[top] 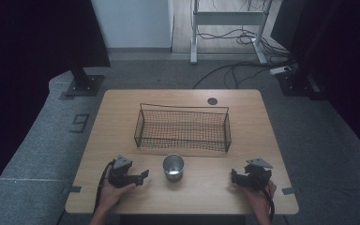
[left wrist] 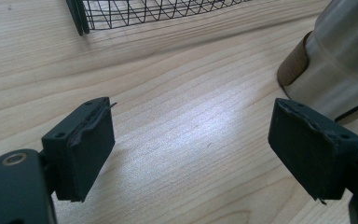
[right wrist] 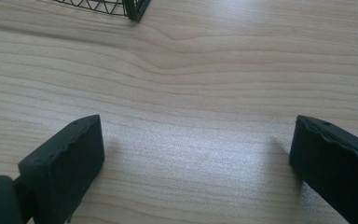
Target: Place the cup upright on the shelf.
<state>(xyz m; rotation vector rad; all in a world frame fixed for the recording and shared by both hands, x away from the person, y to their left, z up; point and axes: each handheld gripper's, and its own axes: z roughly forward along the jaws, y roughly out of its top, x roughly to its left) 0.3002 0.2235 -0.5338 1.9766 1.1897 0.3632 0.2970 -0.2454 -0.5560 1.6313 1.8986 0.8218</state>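
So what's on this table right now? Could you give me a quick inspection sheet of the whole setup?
Surface: light wooden table, with a dark round spot near its far edge.
Job's things: metal cup upright near the front, apart from the black wire basket behind it; the basket looks empty.
Clutter: nothing seen.
Grippers: left gripper beside the cup, jaws apart, nothing between them; right gripper over bare wood on the cup's other side, jaws apart, empty.
Cables: one trails from each gripper; loose floor cables behind the table.
Surroundings: grey carpet, a white desk frame, dark curtains at both sides.
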